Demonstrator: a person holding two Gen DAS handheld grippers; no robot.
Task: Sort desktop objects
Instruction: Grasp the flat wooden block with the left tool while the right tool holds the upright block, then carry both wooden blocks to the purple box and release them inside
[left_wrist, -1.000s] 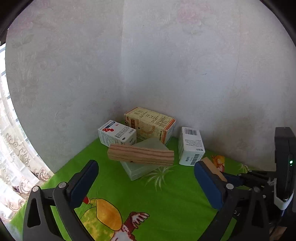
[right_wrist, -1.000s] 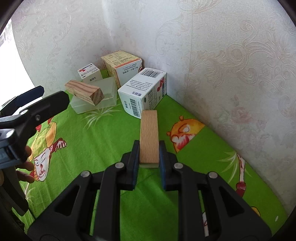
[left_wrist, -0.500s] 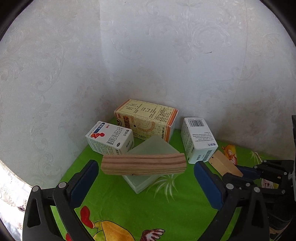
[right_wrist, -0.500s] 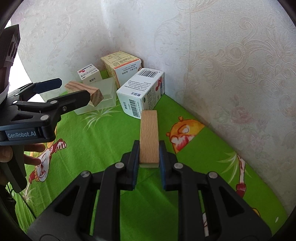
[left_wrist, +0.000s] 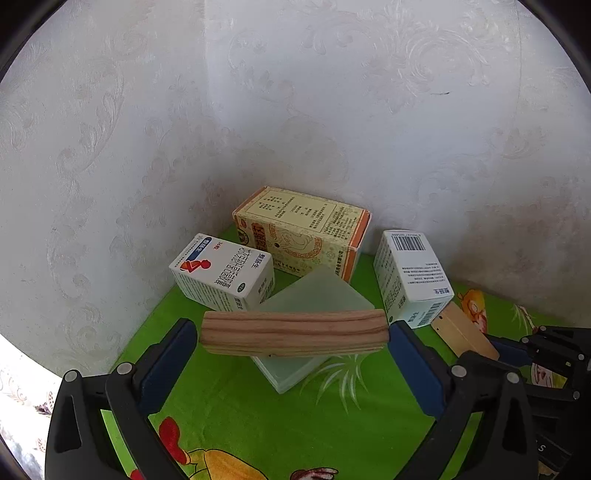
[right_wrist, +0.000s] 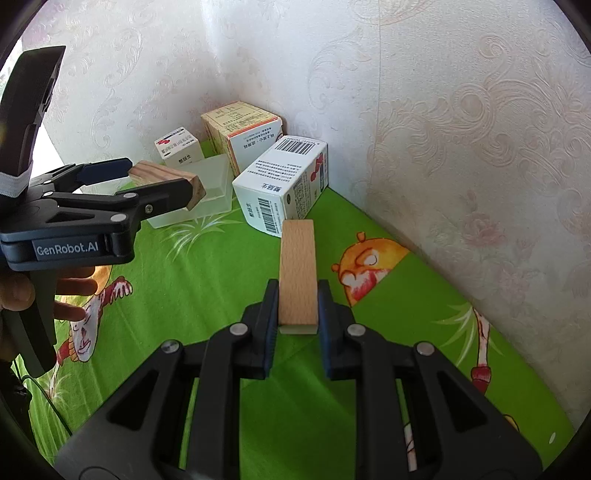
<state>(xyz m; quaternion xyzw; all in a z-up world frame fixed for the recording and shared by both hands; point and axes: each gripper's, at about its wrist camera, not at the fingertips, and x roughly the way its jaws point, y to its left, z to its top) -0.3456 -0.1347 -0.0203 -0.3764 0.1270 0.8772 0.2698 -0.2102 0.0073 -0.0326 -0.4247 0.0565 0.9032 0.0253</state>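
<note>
The left gripper (left_wrist: 293, 338) stands with its jaws apart, one at each end of the striped wooden block (left_wrist: 294, 333), which lies across the frosted plastic box (left_wrist: 317, 299) in the corner. To the right, the right gripper (right_wrist: 297, 309) is clamped on the pale wooden block (right_wrist: 297, 273), above the green cloth (right_wrist: 207, 280).

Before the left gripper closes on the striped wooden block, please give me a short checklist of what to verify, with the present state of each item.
1. Left gripper open around the striped wooden block: ok, a pad faces each end.
2. Pads touching the block ends: cannot tell.
3. Block rests on the translucent box: ok.
4. Right gripper holds the plain wooden block firmly: ok.
5. Right gripper apart from the left one: ok.
6. White box with red figure stays behind the block, out of the closing path: ok.
</note>
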